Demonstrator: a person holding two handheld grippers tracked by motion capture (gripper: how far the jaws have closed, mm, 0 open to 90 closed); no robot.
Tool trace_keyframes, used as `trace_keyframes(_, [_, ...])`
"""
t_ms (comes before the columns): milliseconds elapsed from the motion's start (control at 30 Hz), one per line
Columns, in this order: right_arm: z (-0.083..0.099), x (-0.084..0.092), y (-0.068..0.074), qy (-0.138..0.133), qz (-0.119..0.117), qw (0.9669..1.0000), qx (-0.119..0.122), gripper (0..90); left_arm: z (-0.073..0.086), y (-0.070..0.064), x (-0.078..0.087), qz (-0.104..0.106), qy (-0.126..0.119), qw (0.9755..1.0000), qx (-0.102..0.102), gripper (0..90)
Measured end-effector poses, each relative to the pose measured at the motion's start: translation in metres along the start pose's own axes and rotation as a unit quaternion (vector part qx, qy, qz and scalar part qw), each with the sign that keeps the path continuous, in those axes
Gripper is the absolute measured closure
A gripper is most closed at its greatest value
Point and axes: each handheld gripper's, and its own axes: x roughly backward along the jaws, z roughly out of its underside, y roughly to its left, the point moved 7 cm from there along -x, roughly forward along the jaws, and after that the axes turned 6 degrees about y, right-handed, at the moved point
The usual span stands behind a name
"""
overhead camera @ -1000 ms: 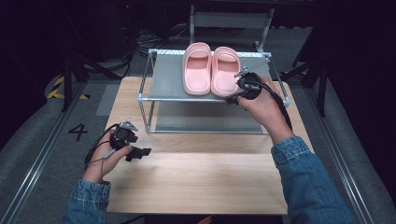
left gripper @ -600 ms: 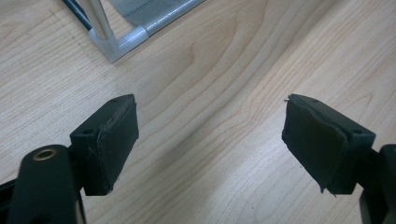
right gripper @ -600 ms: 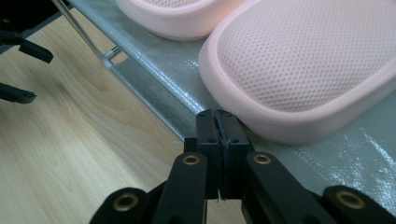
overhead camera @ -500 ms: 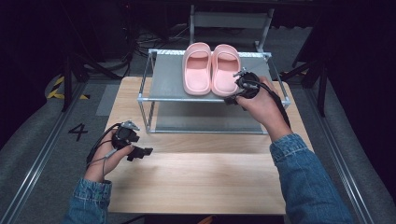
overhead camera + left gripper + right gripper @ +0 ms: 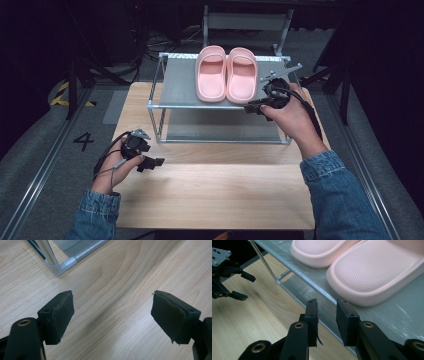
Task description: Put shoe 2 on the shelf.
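two pink slippers are sitting side by side on the top shelf of a metal rack (image 5: 165, 82), which is standing at the far part of the wooden table (image 5: 210, 195). the left slipper (image 5: 210, 73) and the right slipper (image 5: 242, 74) are touching each other along their inner sides, and their toes are pointing toward the person.

the right gripper (image 5: 254, 107) is hovering at the front right edge of the top shelf, just beside the toe of the right slipper but not touching it. in the right gripper view, the right gripper (image 5: 327, 315) is showing its two black jaws with a narrow gap between them; they have just been opening, and nothing is between them. the toe of the right slipper (image 5: 372, 272) is lying just beyond the jaws on the grey shelf, and the left slipper (image 5: 322, 251) is farther to the left in that view.

the left gripper (image 5: 150, 162) is resting low over the table, in front of the left leg of the rack and well apart from the slippers. in the left gripper view, the left gripper (image 5: 112, 315) is standing wide open, holding nothing, with bare wood under it and a corner of the rack (image 5: 61, 265) just ahead.
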Motion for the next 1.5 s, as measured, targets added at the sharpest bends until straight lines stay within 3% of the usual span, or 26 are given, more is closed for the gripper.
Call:
trace_keyframes(633, [0.029,0.038,-0.004,-0.013,0.022,0.9996,0.015,58.9,0.012,-0.001,0.006,-0.009,-0.001,0.9999,0.009,19.0])
trace_keyframes(900, [0.053,0.050,-0.010,-0.015,0.033,0.9991,0.023,51.1,0.021,-0.004,0.015,-0.012,-0.004,0.9999,0.011,19.0])
trace_keyframes(967, [0.066,0.054,-0.015,-0.015,0.037,0.9990,0.020,49.7,0.024,-0.007,0.019,-0.016,-0.007,0.9998,0.011,19.0])
trace_keyframes(1300, [0.100,0.053,-0.031,0.006,0.038,0.9992,0.013,46.8,0.040,-0.011,0.027,-0.027,0.000,0.9996,0.013,18.6])
trace_keyframes(1500, [0.121,0.043,-0.039,0.016,0.038,0.9991,0.009,44.0,0.048,-0.009,0.028,-0.028,0.000,0.9993,0.025,18.7])
